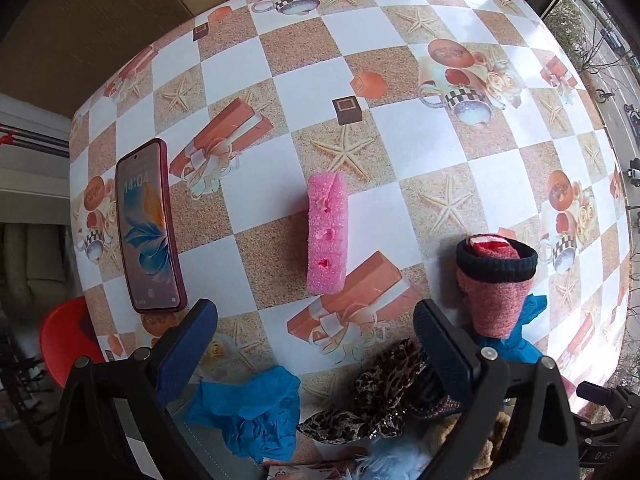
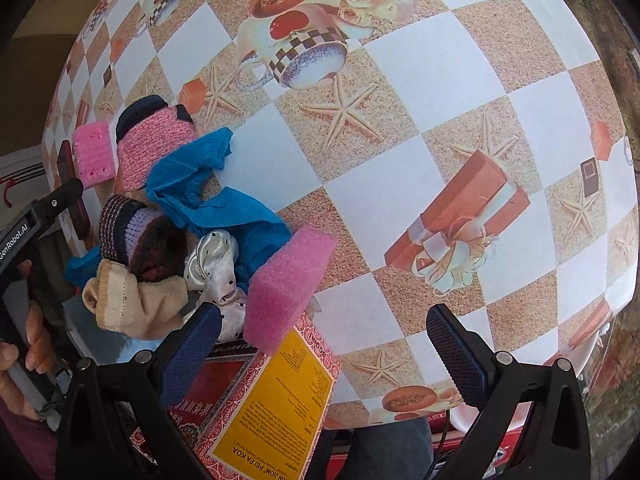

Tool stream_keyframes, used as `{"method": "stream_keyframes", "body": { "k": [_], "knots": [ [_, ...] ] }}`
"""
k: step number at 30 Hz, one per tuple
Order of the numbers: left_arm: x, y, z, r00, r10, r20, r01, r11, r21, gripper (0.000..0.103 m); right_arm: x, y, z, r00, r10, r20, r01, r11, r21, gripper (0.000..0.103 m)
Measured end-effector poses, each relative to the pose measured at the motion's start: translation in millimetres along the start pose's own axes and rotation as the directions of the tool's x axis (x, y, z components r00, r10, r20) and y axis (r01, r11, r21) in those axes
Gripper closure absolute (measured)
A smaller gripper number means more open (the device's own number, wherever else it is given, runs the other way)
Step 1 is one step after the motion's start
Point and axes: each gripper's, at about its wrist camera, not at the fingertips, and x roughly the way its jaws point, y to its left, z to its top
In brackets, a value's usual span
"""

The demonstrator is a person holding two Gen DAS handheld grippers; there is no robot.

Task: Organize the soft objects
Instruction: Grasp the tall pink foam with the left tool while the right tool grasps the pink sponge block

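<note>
Both tongs [image 1: 316, 344] [image 2: 324, 344] gape empty over the checkered table [image 2: 400, 168].

I am seeing a phone [image 1: 150, 226] in a red case lying screen-up on the checkered tablecloth [image 1: 416, 128], and a red-and-yellow printed box [image 2: 276, 408] lying near its edge.

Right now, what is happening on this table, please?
A person holds a gripper in each hand above a table with soft things on it. Both the left gripper and the right gripper are open and hold nothing. A pink sponge lies apart, near a phone; socks, blue cloth and another pink sponge sit in a pile.
</note>
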Motion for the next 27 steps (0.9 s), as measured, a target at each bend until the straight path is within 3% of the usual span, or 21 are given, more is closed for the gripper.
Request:
{"method": "stream_keyframes", "body": {
  "k": [4, 8, 11, 16, 23, 27],
  "knots": [
    [14, -2, 7, 0.999, 0.032, -0.021, -0.032, 0.999, 0.001, 0.004, 1, -15, 0, 0.996, -0.08, 0.029, 0.08, 0.997, 0.016, 0.0],
    [19, 1, 10, 0.999, 0.029, -0.025, -0.029, 1.0, -0.002, 0.004, -11, -55, -3, 0.976, -0.21, 0.065, 0.203, 0.974, 0.099, 0.0],
    [26, 6, 12, 0.999, 0.015, -0.043, -0.016, 1.0, -0.013, 0.004, -18, -74, -5, 0.99, -0.122, 0.074, 0.11, 0.983, 0.145, 0.0],
    [37, 5, 18, 0.998, 0.018, -0.056, -0.018, 1.0, -0.006, 0.004, -10, -52, -8, 0.997, -0.026, 0.073, 0.02, 0.996, 0.085, 0.0],
    [53, -4, 26, 0.997, 0.056, -0.048, -0.054, 0.998, 0.031, 0.007, 26, -40, -5, 0.997, -0.002, 0.08, -0.011, 0.987, 0.161, 0.0],
    [66, -8, 33, 0.996, 0.048, -0.071, -0.046, 0.998, 0.033, 0.017, 40, -32, -4, 0.994, -0.065, 0.089, 0.049, 0.985, 0.168, 0.0]
  ]
}}
